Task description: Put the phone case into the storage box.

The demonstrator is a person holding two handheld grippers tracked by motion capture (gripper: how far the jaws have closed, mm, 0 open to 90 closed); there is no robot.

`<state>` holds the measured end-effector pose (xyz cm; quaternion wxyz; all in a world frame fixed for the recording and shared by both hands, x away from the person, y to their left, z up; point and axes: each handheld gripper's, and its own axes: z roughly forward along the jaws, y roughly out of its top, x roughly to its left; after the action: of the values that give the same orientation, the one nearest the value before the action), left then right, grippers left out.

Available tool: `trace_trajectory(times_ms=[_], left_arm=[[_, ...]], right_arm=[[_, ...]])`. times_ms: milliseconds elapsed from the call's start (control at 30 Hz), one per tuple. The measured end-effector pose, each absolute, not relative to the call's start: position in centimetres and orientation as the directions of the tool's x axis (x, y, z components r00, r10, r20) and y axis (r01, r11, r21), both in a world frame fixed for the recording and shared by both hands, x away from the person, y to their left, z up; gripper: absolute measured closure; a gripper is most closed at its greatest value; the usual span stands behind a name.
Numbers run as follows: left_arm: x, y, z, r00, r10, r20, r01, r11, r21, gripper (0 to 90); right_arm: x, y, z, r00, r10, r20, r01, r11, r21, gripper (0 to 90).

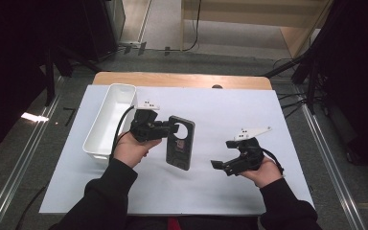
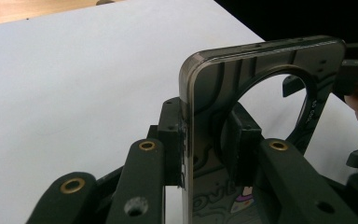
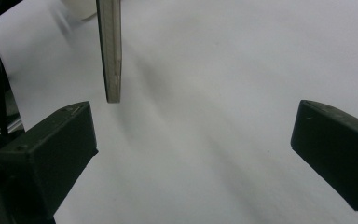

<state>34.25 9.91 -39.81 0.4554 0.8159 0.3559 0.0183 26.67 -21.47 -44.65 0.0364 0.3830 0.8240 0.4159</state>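
A dark phone case (image 1: pixel 181 143) with a large round cut-out is lifted off the white sheet (image 1: pixel 230 110), tilted on its edge. My left gripper (image 1: pixel 172 128) is shut on its upper left rim. In the left gripper view the case (image 2: pixel 261 70) stands upright and the pads (image 2: pixel 172 135) of the left gripper (image 2: pixel 207 140) press both its faces. My right gripper (image 1: pixel 223 154) is open to the right of the case, pointing left toward it. In the right gripper view the case's lower end (image 3: pixel 111 51) hangs ahead at the upper left, beyond the wide-apart jaws of the right gripper (image 3: pixel 193 144).
A long white bin (image 1: pixel 110 120) stands at the left edge of the sheet, just behind my left hand. The sheet covers a wooden table (image 1: pixel 182 79). Dark stands and cables flank the table on both sides.
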Motion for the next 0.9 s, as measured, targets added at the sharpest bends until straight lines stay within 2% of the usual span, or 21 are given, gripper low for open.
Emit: trace_trajectory(times_ms=[900], left_arm=[[34.3,10.5,-39.1,0.753,0.583,-0.306,0.573,-0.350,0.742,70.9]], right_arm=[[23.5,-24.0,-47.1,-0.679,0.683,0.270,0.614,0.326,0.719,0.0]])
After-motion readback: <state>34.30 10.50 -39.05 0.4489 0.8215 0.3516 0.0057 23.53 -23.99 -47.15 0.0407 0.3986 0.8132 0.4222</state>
